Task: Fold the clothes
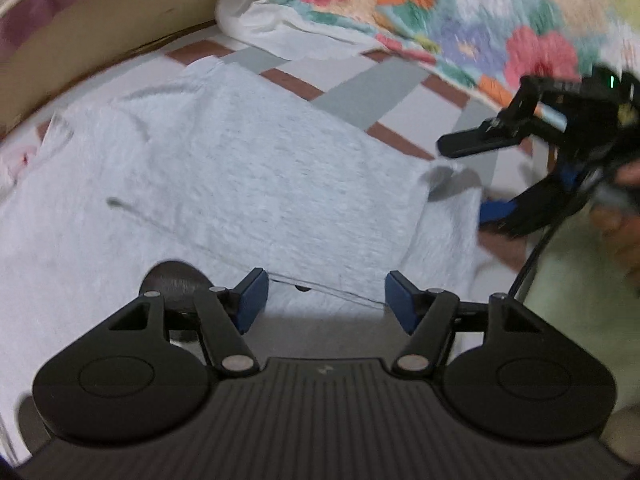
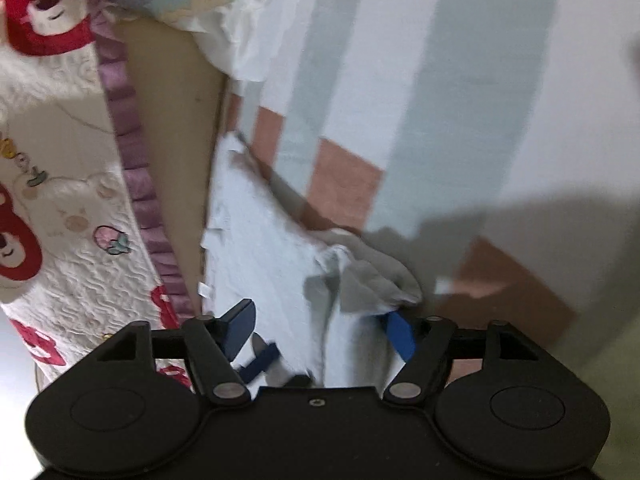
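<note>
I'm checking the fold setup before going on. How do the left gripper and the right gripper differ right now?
The left gripper sits low at the near edge of the pale grey garment, level; the right gripper is at the garment's far corner, tilted. The left gripper's jaws have flat cloth between them; the right gripper's jaws have a bunched corner between them. Both stand open, with blue pads.

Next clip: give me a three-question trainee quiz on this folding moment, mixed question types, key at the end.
1. True or false: the left gripper is clamped on the light grey garment.
2. The garment lies on: A) checked bedsheet B) bare floor C) wooden table.
3. Fill in: the quilt behind the garment has a ___ pattern.

Key: 1 false, its jaws stand open; 2 A; 3 floral.
</note>
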The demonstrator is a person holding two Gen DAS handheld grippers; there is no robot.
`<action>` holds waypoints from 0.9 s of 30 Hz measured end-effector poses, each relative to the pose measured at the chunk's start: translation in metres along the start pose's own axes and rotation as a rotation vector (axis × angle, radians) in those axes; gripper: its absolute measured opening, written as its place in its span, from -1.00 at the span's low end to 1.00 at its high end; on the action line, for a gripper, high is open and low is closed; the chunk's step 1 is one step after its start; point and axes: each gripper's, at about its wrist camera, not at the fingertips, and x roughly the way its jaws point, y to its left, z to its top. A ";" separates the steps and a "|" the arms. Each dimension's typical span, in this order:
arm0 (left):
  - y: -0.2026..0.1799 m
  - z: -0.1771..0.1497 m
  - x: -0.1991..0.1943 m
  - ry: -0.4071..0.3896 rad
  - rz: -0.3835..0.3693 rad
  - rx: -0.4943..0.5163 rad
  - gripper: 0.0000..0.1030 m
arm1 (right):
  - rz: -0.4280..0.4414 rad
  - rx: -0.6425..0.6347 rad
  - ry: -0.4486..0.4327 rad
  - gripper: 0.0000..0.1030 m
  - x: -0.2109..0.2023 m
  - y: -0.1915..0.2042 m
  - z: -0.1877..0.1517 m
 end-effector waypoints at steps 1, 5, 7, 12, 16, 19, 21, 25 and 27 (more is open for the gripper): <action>0.002 0.000 -0.001 0.001 -0.008 -0.019 0.26 | -0.005 -0.016 -0.013 0.50 0.002 0.002 -0.001; 0.008 -0.003 -0.006 0.009 -0.020 -0.068 0.26 | -0.026 -0.080 -0.064 -0.11 0.009 0.011 -0.007; 0.010 -0.004 -0.009 0.011 -0.018 -0.093 0.26 | -0.043 -0.128 -0.090 -0.73 0.008 0.014 -0.011; 0.013 -0.009 -0.014 0.004 -0.020 -0.123 0.26 | -0.032 -0.286 -0.084 -0.75 0.005 0.035 -0.017; 0.016 -0.009 -0.015 0.001 -0.012 -0.134 0.26 | -0.005 -0.409 -0.061 -0.78 0.005 0.057 -0.020; 0.026 -0.008 -0.016 0.023 -0.052 -0.259 0.26 | 0.016 -0.501 -0.044 -0.80 0.005 0.074 -0.023; 0.033 -0.005 -0.019 0.039 -0.074 -0.324 0.21 | 0.030 -0.562 -0.032 -0.83 0.005 0.085 -0.025; 0.070 -0.011 -0.057 -0.030 -0.133 -0.526 0.18 | 0.058 -0.685 -0.008 -0.83 0.006 0.107 -0.029; 0.092 -0.020 -0.087 -0.114 -0.150 -0.612 0.18 | 0.114 -0.813 0.054 -0.83 0.015 0.140 -0.041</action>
